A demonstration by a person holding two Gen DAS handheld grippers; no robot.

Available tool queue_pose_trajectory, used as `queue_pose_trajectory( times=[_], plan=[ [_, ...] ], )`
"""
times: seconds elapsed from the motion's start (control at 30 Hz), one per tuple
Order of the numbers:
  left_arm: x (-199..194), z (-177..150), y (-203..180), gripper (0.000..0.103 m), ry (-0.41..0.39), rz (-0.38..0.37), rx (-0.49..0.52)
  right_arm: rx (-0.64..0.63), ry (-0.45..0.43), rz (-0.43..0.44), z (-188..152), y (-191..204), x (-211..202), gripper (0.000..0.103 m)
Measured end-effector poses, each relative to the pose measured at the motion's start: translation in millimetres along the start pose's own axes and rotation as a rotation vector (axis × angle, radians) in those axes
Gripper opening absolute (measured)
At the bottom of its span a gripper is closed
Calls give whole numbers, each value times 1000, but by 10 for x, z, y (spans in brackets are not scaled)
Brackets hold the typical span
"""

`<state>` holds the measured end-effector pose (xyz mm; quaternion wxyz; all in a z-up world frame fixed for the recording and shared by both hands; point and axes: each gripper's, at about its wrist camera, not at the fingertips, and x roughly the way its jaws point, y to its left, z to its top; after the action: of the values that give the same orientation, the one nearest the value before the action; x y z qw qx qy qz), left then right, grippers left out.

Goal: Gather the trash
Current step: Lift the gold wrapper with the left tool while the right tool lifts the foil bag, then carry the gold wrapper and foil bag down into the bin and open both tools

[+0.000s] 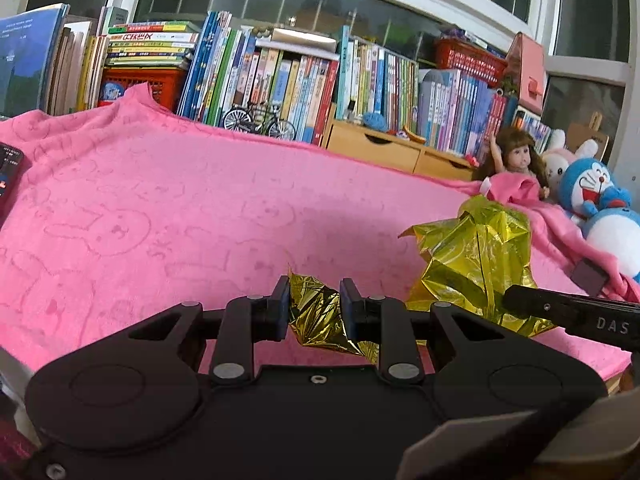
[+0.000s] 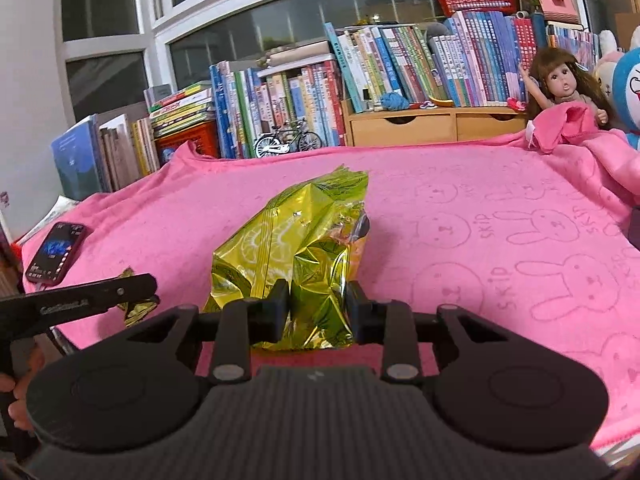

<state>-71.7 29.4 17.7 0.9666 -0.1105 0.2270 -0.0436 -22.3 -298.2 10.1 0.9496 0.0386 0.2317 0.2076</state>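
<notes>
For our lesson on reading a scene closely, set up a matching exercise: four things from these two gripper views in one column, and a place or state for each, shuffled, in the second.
Things
1. small crumpled gold foil scrap
2. large gold snack bag
3. phone
4. doll

Places or states
A. lying flat near the left edge of the pink blanket
B. pinched in the left gripper
C. sitting at the blanket's far right, beside plush toys
D. clamped in the right gripper

Pairs: 1-B, 2-D, 3-A, 4-C
</notes>
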Motion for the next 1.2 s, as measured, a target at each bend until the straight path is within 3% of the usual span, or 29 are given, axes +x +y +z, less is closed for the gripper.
queue_pose_trajectory(
  times=[0.5, 1.2],
  plan=[
    [-201, -197, -88, 24, 52, 48, 69, -63, 17, 13, -258, 248, -190, 35],
    [-348, -599, -15, 24, 168, 60, 53, -68, 107, 44, -710, 439, -490, 34]
  ],
)
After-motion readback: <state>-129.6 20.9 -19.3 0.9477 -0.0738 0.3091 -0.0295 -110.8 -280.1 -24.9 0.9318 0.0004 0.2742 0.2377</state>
